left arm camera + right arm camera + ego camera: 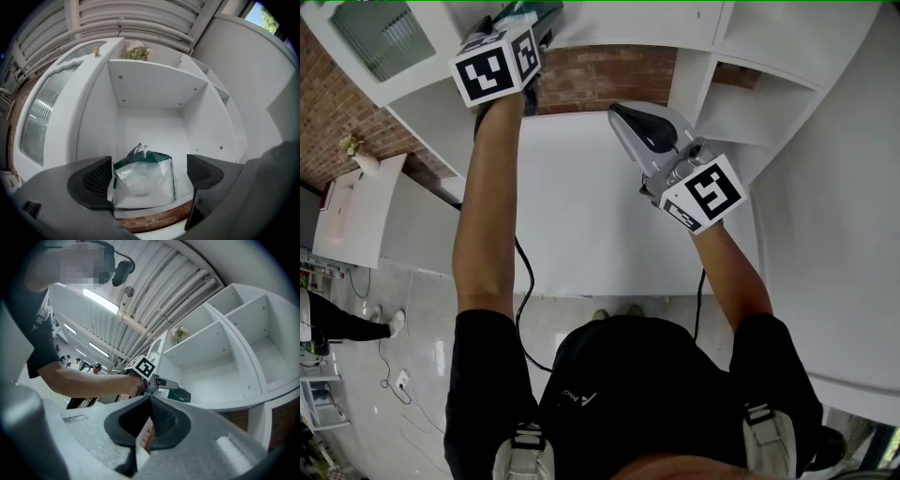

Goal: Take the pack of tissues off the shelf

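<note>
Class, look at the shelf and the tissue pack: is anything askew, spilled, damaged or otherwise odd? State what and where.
Nothing stands out. The pack of tissues stands upright at the front of its white shelf compartment, wrapper bunched on top but intact, between the open fingers of the left gripper.

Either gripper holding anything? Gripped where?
Nothing held. Left gripper is open around the pack of tissues on the shelf; right gripper shut, empty.
</note>
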